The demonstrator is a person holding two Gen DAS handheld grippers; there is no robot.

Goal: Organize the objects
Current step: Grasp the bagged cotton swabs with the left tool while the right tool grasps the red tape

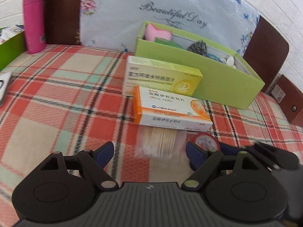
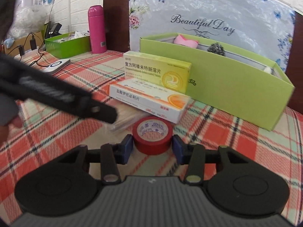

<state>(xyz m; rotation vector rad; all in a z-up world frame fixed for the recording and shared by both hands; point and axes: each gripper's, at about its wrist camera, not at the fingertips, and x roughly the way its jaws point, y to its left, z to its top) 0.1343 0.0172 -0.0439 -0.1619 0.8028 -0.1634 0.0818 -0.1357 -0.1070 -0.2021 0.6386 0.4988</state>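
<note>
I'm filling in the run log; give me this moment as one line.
left gripper: open over toothpick bag | right gripper: straddling red tape roll, grip unclear | green box: behind
</note>
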